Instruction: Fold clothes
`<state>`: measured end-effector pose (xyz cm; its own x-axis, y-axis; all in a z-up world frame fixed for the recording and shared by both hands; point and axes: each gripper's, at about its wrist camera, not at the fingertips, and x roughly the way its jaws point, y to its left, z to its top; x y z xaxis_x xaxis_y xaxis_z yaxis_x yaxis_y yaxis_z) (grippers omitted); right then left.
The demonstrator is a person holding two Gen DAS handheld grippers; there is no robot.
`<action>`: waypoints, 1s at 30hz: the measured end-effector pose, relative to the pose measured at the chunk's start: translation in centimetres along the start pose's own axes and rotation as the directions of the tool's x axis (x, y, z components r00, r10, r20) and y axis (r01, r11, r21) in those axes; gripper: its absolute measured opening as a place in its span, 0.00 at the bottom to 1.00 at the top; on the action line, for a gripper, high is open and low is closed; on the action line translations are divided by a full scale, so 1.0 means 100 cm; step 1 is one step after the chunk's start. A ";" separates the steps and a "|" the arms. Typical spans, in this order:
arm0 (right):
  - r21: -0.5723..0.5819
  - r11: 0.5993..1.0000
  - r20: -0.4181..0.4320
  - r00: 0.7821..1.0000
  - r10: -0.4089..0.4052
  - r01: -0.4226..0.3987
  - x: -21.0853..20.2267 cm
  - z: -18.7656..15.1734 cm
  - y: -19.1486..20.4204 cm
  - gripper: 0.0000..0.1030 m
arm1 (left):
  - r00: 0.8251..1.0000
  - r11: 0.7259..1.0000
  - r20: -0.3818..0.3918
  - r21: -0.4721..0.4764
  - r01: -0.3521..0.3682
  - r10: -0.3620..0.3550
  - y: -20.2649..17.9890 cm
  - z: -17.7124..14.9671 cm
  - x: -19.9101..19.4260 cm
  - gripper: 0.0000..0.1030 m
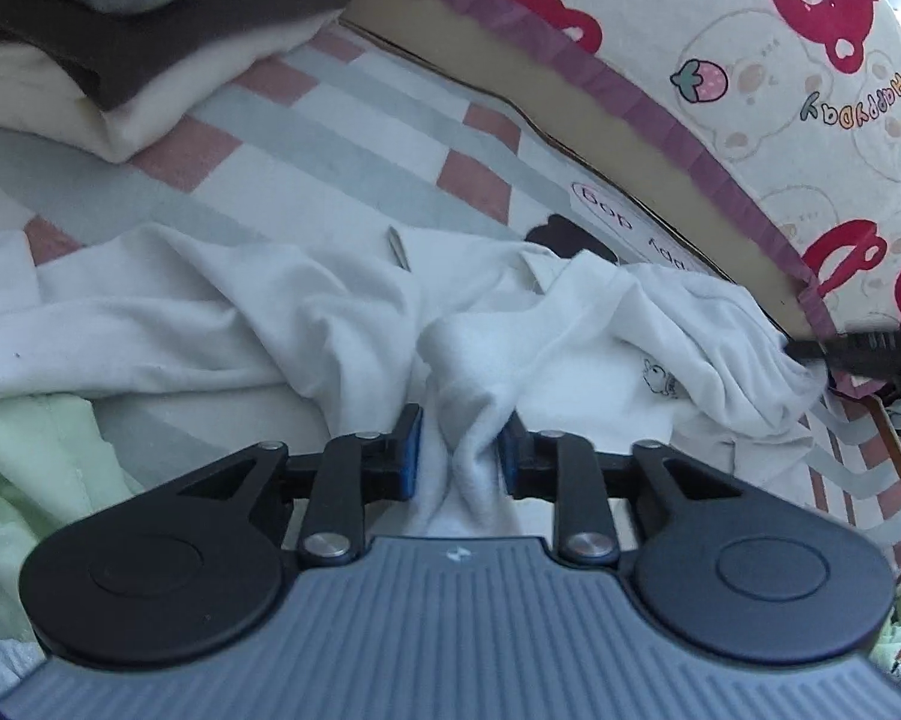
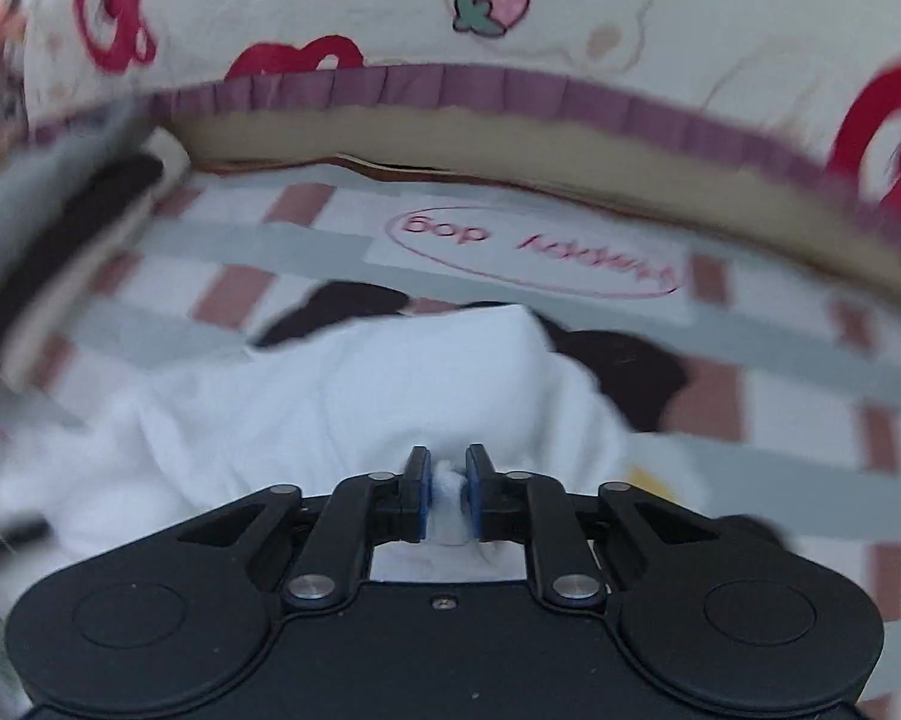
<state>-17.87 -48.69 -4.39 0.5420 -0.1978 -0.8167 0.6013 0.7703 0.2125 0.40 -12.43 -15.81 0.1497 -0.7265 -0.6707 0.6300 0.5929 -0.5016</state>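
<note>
The left gripper (image 1: 461,450) has a bunched ridge of the white garment (image 1: 306,306) between its blue pads (image 1: 411,450); the cloth fills the gap and touches both pads, so it is grasping the fabric. The right gripper (image 2: 448,492) pinches a small tuft of the same white garment (image 2: 360,396) between its blue pads (image 2: 473,495), with the jaws nearly together and clenched on the cloth. In the left wrist view the tip of the right gripper (image 1: 834,354) shows as a dark blurred bar at the garment's far right end, close to the bed's far edge.

The white garment lies crumpled across the bed, over a checked sheet (image 1: 354,138) of pink, grey and white. It carries a small line drawing (image 1: 657,378) near the left gripper. A dark patch (image 2: 618,372), which I cannot identify, shows on the bed beyond the garment, partly under its far edge. Farther still, an oval printed label (image 2: 534,252) sits on the sheet near the far edge.

Toward the far left corner of the bed sits a stack of folded clothes (image 1: 126,42) in cream, dark brown and grey. A pale green cloth (image 1: 36,468) lies at the near left. Along the far edge runs a purple frill (image 2: 450,90) below a cream quilt with red bears and strawberries (image 1: 750,60)
</note>
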 end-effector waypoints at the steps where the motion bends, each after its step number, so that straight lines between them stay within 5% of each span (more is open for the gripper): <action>1: 0.064 0.997 -0.005 0.999 0.047 -0.046 0.006 0.009 -0.008 0.45 | 1.000 1.000 -0.014 -0.007 0.006 -0.007 0.000 -0.002 0.003 0.38; 2: 0.121 0.990 -0.005 0.997 0.079 -0.078 0.014 0.013 -0.015 0.61 | 1.000 1.000 -0.027 -0.014 0.013 -0.013 -0.001 -0.003 0.006 0.42; 4: 0.229 0.971 -0.019 0.997 0.070 -0.064 0.039 0.018 -0.030 0.61 | 0.997 0.999 -0.075 -0.029 0.026 -0.028 -0.003 -0.008 0.015 0.52; 6: 0.308 0.951 -0.055 0.998 0.018 0.000 0.063 0.022 -0.041 0.61 | 0.996 1.000 -0.086 0.018 -0.005 0.007 -0.012 -0.015 0.021 0.44; 7: 0.306 0.952 -0.050 0.999 0.013 0.002 0.069 0.020 -0.042 0.53 | 0.997 0.998 -0.075 0.061 -0.032 0.037 -0.018 -0.017 0.021 0.17; 8: 0.296 0.955 -0.037 0.999 0.012 -0.001 0.073 0.018 -0.042 0.23 | 0.996 0.993 -0.058 0.108 -0.054 0.061 -0.024 -0.018 0.019 0.10; 9: 0.262 0.965 -0.019 1.000 0.016 -0.010 0.073 0.016 -0.039 0.13 | 0.996 0.987 -0.038 0.144 -0.077 0.083 -0.029 -0.017 0.015 0.10; 14: 0.139 0.989 0.219 0.976 0.010 -0.041 0.014 0.014 -0.029 0.06 | 0.983 0.989 0.144 0.069 -0.128 0.117 -0.032 0.012 -0.024 0.09; 17: 0.087 0.996 0.347 0.937 -0.034 0.004 -0.033 0.018 -0.026 0.05 | 0.964 0.991 0.237 0.026 -0.128 0.118 -0.035 0.033 -0.050 0.09; 21: 0.049 0.998 0.494 0.868 -0.050 0.029 -0.095 0.031 -0.023 0.04 | 0.958 0.998 0.284 0.055 -0.044 0.027 -0.049 0.046 -0.073 0.10; 27: 0.003 0.999 0.617 0.786 -0.042 0.051 -0.163 0.043 -0.010 0.01 | 0.934 0.981 0.355 0.168 -0.098 0.033 -0.088 0.052 -0.100 0.10; 29: -0.016 0.994 0.679 0.730 -0.071 0.112 -0.187 0.043 -0.001 0.00 | 0.921 0.982 0.388 0.161 -0.098 0.029 -0.094 0.065 -0.116 0.09; 30: -0.037 0.993 0.683 0.729 -0.055 0.109 -0.198 0.046 0.000 0.00 | 0.915 0.981 0.403 0.166 -0.096 0.021 -0.095 0.072 -0.124 0.09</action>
<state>-25.85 -47.56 14.25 0.7629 -0.6001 -0.2406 0.6347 0.7660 0.1018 -2.01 -11.55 1.22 0.4576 -0.7920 -0.4041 0.7303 0.5940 -0.3373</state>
